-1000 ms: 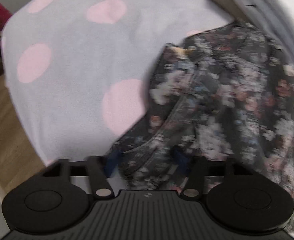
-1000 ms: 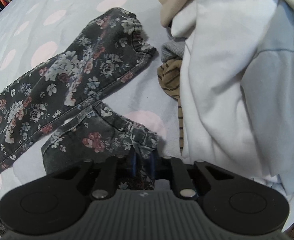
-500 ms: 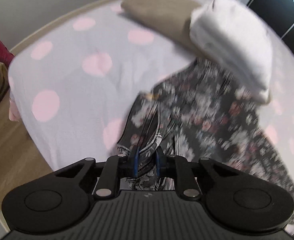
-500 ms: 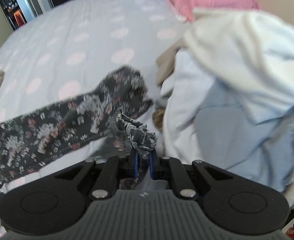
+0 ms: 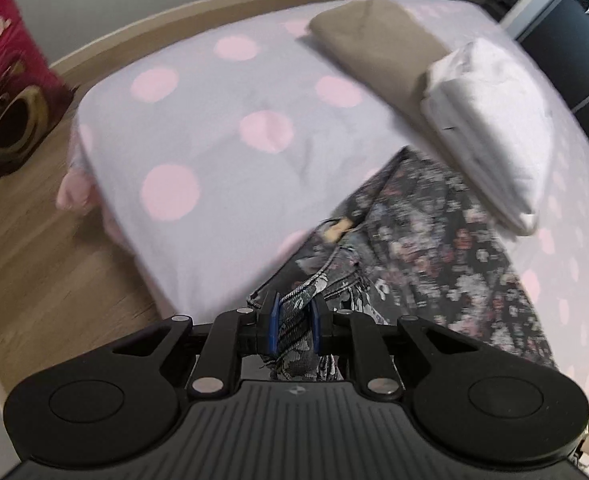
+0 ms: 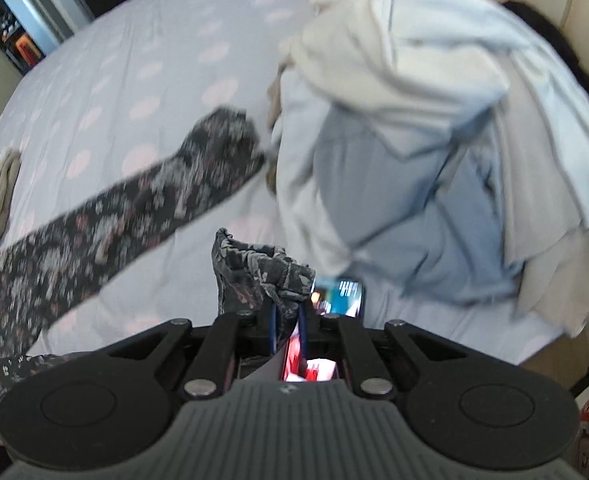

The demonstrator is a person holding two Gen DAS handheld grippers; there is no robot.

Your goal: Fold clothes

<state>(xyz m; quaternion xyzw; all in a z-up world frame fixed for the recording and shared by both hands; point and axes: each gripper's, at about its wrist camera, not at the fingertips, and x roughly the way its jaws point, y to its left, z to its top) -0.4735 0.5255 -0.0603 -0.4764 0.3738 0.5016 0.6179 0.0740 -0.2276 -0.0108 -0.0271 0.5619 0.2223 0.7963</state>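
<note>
Lifted clear of bed [image 5: 222,152]: floral trousers [image 5: 434,248], soft, limp; left gripper [image 5: 294,316] clenched on waistband, right gripper [image 6: 288,326] on hem.

Polka-dot bed [image 5: 198,148] carries floral trousers [image 5: 446,256], folded clothes [image 5: 490,120], laundry pile [image 6: 414,140].
</note>
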